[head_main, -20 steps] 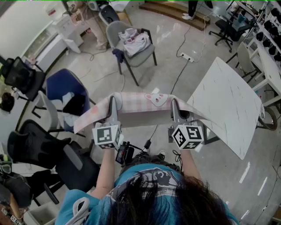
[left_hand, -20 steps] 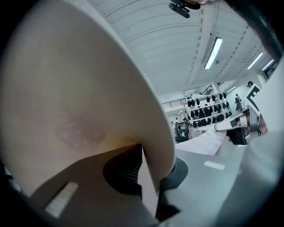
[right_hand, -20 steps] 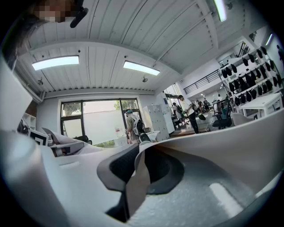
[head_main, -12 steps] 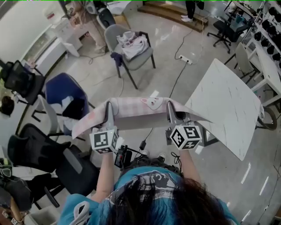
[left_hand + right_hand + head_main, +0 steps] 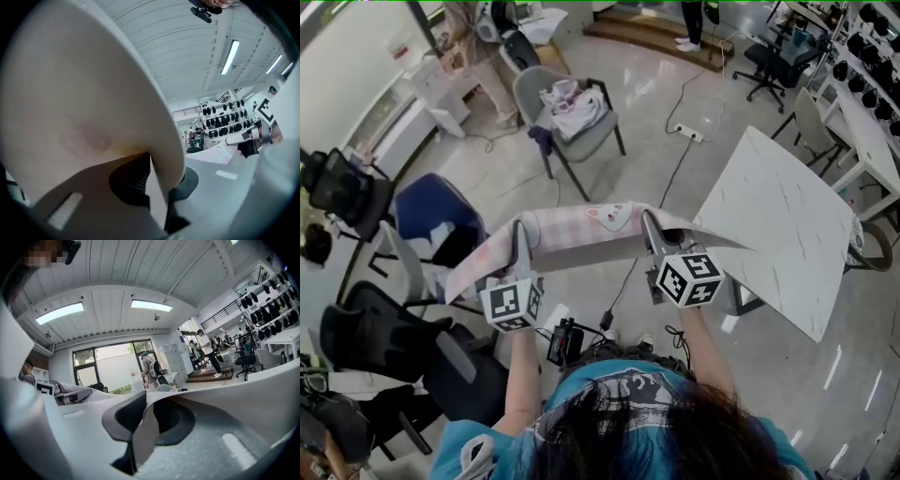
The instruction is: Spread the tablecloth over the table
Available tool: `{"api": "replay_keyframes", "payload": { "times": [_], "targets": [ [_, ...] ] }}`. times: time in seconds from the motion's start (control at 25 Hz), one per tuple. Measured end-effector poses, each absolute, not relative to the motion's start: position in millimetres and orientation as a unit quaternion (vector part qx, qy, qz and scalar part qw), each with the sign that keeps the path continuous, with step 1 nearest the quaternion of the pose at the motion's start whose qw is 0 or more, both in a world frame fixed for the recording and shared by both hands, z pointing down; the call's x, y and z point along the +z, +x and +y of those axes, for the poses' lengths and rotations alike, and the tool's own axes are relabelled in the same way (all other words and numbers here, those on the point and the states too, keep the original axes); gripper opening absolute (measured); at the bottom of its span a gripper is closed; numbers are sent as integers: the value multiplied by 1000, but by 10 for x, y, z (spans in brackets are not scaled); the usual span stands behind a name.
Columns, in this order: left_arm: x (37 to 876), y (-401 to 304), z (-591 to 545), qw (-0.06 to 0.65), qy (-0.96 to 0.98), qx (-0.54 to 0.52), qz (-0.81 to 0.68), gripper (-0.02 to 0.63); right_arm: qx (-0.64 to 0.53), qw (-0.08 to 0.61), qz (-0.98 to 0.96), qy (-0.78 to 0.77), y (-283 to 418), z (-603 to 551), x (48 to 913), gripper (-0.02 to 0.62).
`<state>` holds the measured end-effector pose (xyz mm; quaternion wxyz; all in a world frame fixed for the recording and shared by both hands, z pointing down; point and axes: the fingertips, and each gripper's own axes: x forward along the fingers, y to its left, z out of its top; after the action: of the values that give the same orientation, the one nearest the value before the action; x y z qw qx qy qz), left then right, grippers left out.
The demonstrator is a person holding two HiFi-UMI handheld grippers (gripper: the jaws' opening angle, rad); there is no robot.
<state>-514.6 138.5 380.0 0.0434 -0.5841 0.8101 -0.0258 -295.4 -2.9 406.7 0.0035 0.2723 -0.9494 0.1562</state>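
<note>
A pink checked tablecloth with a bunny face hangs stretched in the air between my two grippers. My left gripper is shut on its left part, and the cloth's pale underside fills the left gripper view, pinched between the jaws. My right gripper is shut on the right part; a fold of cloth sits between its jaws. The cloth's right end reaches over the left corner of the white marble table, which stands to the right.
A grey chair with clothes on it stands ahead. A blue chair and black office chairs crowd the left. A cable and power strip lie on the floor. More white tables line the right.
Both grippers keep their hold on the cloth. The pair has drifted slightly left in the view, and the right gripper has moved a little forward.
</note>
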Motion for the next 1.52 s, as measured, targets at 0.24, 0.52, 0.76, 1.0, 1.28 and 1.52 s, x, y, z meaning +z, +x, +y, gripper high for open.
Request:
{"api": "replay_keyframes", "payload": {
  "times": [0.24, 0.52, 0.76, 1.0, 1.28, 1.52],
  "targets": [
    [3647, -5055, 1246, 52, -582, -16, 811, 46, 155, 1, -953, 261, -2853, -150, 3962, 52],
    [3631, -4814, 1110, 47, -580, -9, 813, 44, 150, 3, -954, 259, -2603, -275, 3949, 52],
    [3592, -4653, 978, 43, -585, -6, 810, 43, 143, 0, -955, 260, -2433, -379, 3895, 52],
    [3513, -4650, 698, 49, -596, -9, 801, 41, 145, -8, -955, 260, -2421, -625, 3854, 52],
    [3558, -4872, -33, 57, -608, 4, 792, 33, 151, -4, -950, 272, -2574, -1232, 3910, 52],
    [3535, -5339, -970, 39, -619, 21, 784, 34, 156, 5, -946, 284, -2989, -2104, 3825, 49]
  ]
}}
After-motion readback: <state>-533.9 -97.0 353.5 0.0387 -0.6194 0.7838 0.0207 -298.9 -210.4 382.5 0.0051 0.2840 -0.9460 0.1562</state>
